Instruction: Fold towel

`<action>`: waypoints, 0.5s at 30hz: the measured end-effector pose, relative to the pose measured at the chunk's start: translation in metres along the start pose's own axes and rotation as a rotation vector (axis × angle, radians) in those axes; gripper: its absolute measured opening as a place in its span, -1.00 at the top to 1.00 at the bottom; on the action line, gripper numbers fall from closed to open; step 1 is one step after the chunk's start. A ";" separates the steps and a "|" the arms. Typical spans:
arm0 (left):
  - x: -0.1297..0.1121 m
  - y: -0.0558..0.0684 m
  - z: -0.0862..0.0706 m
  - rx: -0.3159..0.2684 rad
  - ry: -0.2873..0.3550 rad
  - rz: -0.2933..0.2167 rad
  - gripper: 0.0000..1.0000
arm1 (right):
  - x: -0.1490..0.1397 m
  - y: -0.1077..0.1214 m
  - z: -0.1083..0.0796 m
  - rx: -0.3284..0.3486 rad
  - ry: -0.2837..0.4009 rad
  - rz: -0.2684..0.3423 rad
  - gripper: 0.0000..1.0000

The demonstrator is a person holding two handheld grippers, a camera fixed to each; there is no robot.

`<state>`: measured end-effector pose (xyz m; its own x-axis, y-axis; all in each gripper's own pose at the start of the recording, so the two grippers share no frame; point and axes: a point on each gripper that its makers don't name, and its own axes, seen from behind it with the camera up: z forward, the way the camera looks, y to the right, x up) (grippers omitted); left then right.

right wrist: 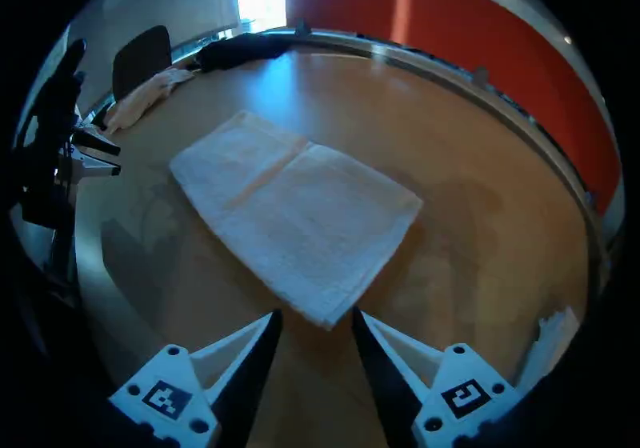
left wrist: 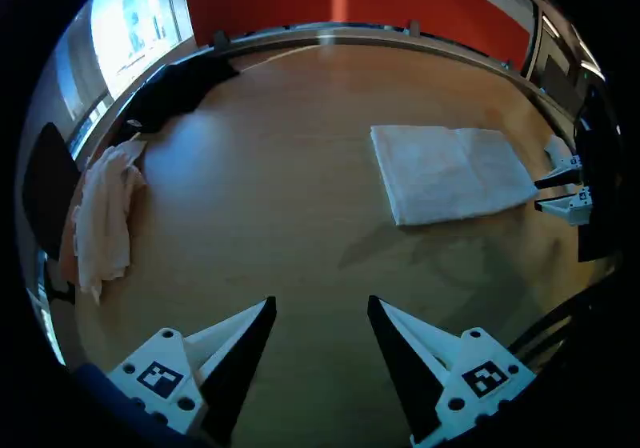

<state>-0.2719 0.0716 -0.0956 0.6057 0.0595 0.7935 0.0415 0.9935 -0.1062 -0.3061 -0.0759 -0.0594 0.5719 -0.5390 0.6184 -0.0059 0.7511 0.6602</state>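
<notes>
Right gripper (right wrist: pixel 314 314) spread open, gripping nothing, poised low with the near corner of the white terry towel (right wrist: pixel 296 216) just between its fingertips. Left gripper (left wrist: pixel 320 320) likewise parted and empty, hovering over bare wooden table (left wrist: pixel 264 208), well apart from the towel. Towel already folded into a flat rectangle, a fold edge showing across its top, lying on the table close to the right gripper. Heap of pale cloths (left wrist: pixel 104 216) and a dark garment (left wrist: pixel 180 88) off at the table's far side, near a black chair (right wrist: pixel 140 60).

Probably soft, light and limp: bound to sag and drape once lifted, layers apt to slide apart with only the top one pinched. Not fragile, unlikely to slip on wood. Best taken at the two corners of one short edge, pinching through all layers, one gripper per corner, then carried across to the opposite edge
</notes>
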 end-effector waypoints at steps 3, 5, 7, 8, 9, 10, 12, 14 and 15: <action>-0.003 -0.001 -0.002 0.001 -0.002 -0.009 -0.69 | -0.004 0.000 0.000 0.013 -0.009 0.001 -0.06; -0.004 -0.002 -0.004 0.001 -0.002 -0.013 -0.69 | -0.005 0.001 0.001 0.017 -0.010 -0.002 0.05; -0.006 -0.003 -0.007 0.002 -0.002 -0.015 -0.69 | -0.005 0.002 0.001 0.018 -0.010 -0.006 0.12; -0.007 -0.004 -0.007 0.003 -0.002 -0.015 -0.69 | -0.005 0.002 0.002 0.018 -0.010 -0.008 0.13; -0.008 -0.004 -0.008 0.004 -0.004 -0.016 -0.69 | -0.005 0.003 0.002 0.018 -0.010 -0.008 0.13; -0.009 -0.005 -0.009 0.005 -0.005 -0.016 -0.69 | -0.005 0.004 0.003 0.017 -0.011 -0.007 0.13; -0.011 -0.006 -0.010 0.007 -0.007 -0.017 -0.69 | -0.005 0.005 0.004 0.015 -0.013 -0.006 0.15; -0.013 -0.007 -0.010 0.007 -0.008 -0.018 -0.69 | -0.005 0.007 0.004 0.012 -0.013 -0.003 0.38; -0.013 -0.007 -0.011 0.007 -0.009 -0.019 -0.69 | -0.006 0.008 0.004 0.010 -0.016 -0.001 0.46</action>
<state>-0.2717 0.0630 -0.1115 0.5978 0.0417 0.8006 0.0476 0.9950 -0.0873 -0.3132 -0.0685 -0.0565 0.5588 -0.5461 0.6241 -0.0136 0.7465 0.6653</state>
